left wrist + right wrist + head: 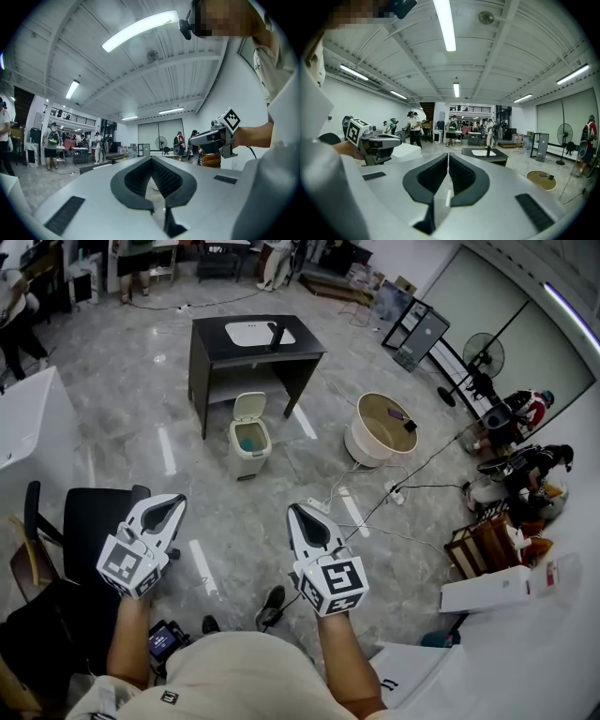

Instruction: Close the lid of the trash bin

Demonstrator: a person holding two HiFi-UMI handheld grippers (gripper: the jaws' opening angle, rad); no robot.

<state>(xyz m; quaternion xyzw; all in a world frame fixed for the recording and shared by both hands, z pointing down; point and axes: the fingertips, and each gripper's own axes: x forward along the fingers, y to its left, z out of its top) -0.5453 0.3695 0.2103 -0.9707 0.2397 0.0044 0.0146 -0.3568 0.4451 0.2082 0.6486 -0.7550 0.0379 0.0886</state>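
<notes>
A small cream trash bin (250, 450) stands on the grey floor in front of a dark table, well ahead of me. Its lid (248, 407) is tipped up and back, and a teal liner shows inside. My left gripper (176, 502) is held low near my body, left of the bin and far from it, jaws together and empty (151, 159). At the same height, my right gripper (292, 512) is level with it on the right, also shut on nothing (448, 155). Neither gripper view shows the bin.
The dark table (255, 338) with a white inset top stands behind the bin. A round cream tub (380, 427) sits to the right, with cables and a power strip (394, 493) on the floor. A black chair (94, 521) is at my left, boxes (487, 592) at my right.
</notes>
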